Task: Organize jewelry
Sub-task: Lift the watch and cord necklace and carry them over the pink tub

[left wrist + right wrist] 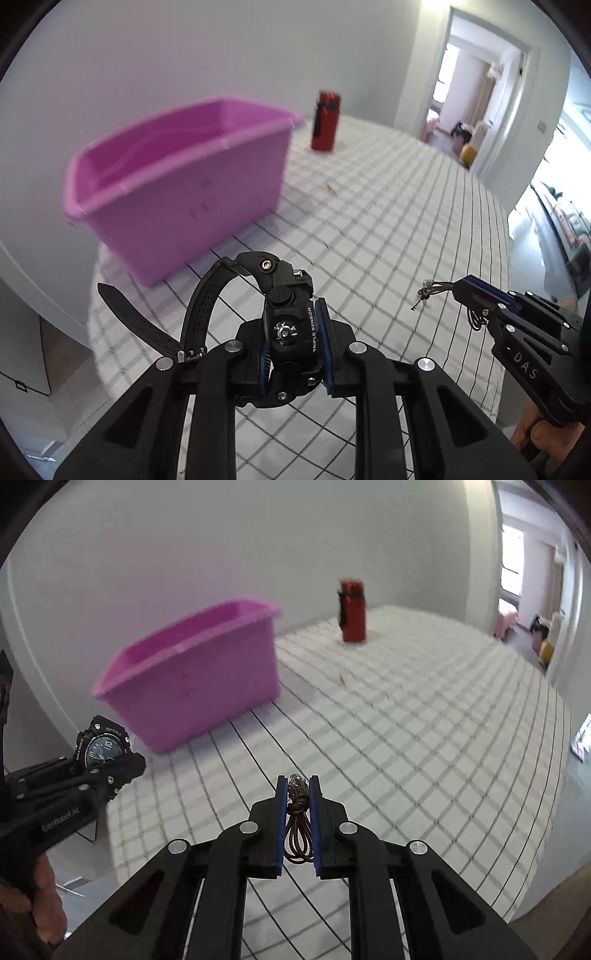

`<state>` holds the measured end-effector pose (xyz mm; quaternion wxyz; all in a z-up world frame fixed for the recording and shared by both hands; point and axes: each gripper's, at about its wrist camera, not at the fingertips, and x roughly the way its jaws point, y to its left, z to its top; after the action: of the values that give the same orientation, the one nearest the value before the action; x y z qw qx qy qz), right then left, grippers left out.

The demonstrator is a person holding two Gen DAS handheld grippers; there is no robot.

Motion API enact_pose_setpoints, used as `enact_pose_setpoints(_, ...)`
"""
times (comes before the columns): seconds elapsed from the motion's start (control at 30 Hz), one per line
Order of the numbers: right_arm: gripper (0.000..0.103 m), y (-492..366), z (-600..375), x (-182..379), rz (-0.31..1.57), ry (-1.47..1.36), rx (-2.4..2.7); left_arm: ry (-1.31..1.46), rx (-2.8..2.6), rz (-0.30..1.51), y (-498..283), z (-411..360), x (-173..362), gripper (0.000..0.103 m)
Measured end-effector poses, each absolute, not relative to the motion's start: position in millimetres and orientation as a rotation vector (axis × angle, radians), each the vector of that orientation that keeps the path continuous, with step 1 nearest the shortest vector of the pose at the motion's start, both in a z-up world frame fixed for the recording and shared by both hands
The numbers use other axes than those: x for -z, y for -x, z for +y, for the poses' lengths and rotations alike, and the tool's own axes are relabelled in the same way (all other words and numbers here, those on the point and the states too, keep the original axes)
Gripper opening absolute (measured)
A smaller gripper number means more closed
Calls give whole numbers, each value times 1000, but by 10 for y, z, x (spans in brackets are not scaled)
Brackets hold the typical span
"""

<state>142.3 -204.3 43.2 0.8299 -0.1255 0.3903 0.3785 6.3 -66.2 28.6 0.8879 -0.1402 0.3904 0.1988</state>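
Gripping a black watch by its case between the blue pads, left gripper held above the checked table, strap arching up and left of the jaws. Right gripper clamped on a coiled brown cord necklace, loops hanging behind the tips. Pink bin ahead left on the table; red bottle beyond.
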Motion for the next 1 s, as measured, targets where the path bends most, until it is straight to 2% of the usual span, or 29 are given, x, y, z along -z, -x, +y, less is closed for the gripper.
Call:
enact_pose_setpoints(0.27, 11, -1391, -1398, -1048, 713, 208, -880, 299, -495, 733, 124, 25, -833, 21)
enact_pose_setpoints(0.47, 11, -1409, -625, -1206, 664, 164, -889, 276, -472, 707, 17, 787, -972, 21)
enact_pose_setpoints(0.77, 11, -1590, 722, -1004, 719, 102, -759, 198, -294, 750, -455, 2020, -904, 21)
enact_pose_setpoints(1.0, 11, -1866, 1276, -772, 835, 93, -681, 200, -193, 829, -811, 2496, -697, 21)
